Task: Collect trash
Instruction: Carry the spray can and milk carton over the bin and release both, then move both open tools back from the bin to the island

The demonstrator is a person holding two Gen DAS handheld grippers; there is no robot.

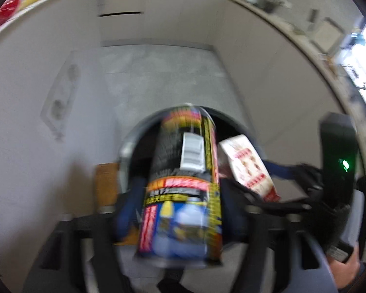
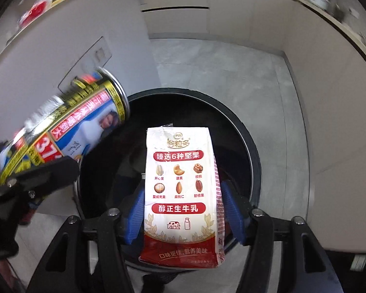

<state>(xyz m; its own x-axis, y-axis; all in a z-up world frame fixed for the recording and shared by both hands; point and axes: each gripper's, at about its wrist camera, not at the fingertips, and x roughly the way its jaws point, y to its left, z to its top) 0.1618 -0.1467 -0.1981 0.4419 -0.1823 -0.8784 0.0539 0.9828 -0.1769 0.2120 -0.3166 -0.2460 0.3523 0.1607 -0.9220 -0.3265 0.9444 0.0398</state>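
Observation:
My left gripper (image 1: 180, 202) is shut on a tall black, yellow and blue drink can (image 1: 183, 185), held over the round black trash bin (image 1: 139, 131). The can also shows tilted in the right wrist view (image 2: 68, 131), above the bin's left rim. My right gripper (image 2: 181, 200) is shut on a white and red milk carton (image 2: 180, 195), its blue pads (image 2: 136, 214) pressing its sides, held over the open mouth of the bin (image 2: 246, 131). The carton also shows in the left wrist view (image 1: 249, 166), to the right of the can.
The bin stands on a grey tiled floor (image 2: 219, 68) between white cabinet fronts (image 2: 329, 97). A countertop edge (image 1: 305, 36) with small items curves above. A wall socket plate (image 1: 61, 92) is on the left panel.

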